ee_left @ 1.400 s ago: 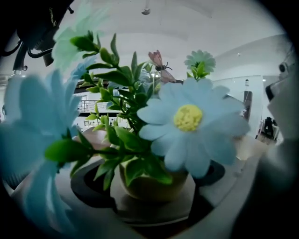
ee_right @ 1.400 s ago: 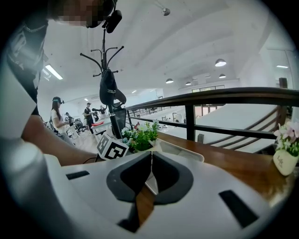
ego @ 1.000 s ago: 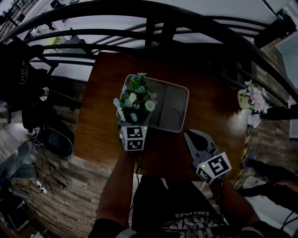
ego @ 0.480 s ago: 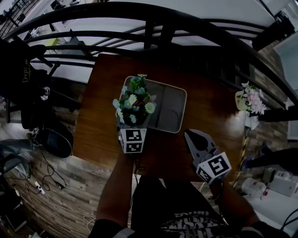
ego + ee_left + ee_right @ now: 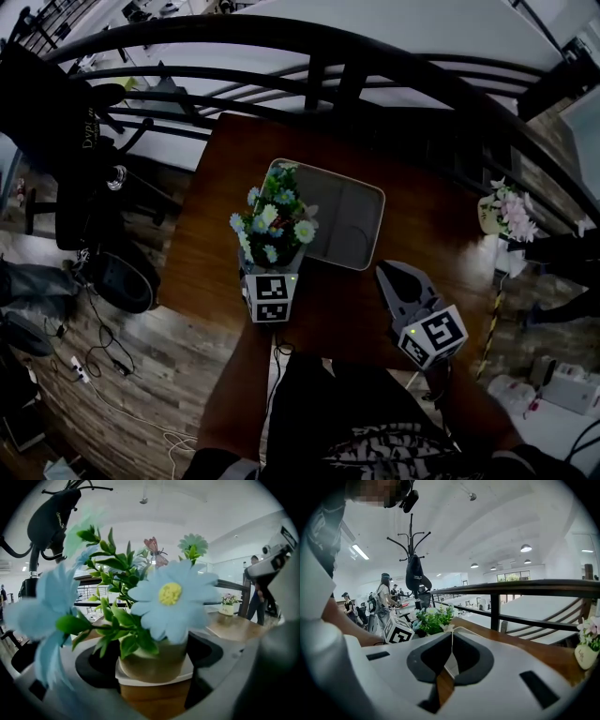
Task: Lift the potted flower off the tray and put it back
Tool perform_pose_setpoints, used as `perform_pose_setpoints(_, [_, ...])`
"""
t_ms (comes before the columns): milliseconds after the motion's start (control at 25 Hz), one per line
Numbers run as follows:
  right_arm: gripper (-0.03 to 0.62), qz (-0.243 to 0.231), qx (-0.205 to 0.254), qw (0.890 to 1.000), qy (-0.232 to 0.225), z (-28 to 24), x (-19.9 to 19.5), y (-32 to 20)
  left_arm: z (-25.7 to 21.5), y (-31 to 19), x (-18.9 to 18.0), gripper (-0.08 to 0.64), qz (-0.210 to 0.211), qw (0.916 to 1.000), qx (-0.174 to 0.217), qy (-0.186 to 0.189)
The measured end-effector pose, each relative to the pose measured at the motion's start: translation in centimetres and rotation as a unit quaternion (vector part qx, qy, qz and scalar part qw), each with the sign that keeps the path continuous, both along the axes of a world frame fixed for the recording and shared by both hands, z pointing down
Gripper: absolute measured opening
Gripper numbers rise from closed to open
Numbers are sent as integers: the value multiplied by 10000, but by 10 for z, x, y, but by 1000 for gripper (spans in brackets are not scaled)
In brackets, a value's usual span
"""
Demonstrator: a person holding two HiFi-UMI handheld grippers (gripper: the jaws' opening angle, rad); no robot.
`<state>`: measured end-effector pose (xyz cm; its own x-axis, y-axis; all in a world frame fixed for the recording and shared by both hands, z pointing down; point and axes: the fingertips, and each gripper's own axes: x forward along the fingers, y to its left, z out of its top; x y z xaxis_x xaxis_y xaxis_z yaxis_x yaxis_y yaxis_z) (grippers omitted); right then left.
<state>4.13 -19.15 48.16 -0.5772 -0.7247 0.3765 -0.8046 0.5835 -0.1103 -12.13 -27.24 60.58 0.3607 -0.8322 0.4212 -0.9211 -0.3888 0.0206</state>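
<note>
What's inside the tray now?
The tray shows bare grey floor on its right. The potted flower in the left gripper covers its left side, hiding that part.

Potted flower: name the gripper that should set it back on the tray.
Left. The left gripper grips the potted flower at the tray's edge; the right gripper is shut, empty, and off beside the tray.
</note>
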Motion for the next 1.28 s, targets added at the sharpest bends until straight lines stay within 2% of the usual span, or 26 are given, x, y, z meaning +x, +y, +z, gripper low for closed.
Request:
perform_pose_setpoints(520, [-2,-418,91,9991,-53,-22,-23,2,7,82,-43,465,-536,9984,-171,-49])
perform_pose_setpoints(920, [-2,-654,62,9978,-53,-17,-20,10,34,120,-38,465,-698,9972,-250,47])
perform_pose_setpoints(1280, [-2,-756,51,9971,-48,-16,-30,12,62,125,-36,465,-776,9964,-312,94])
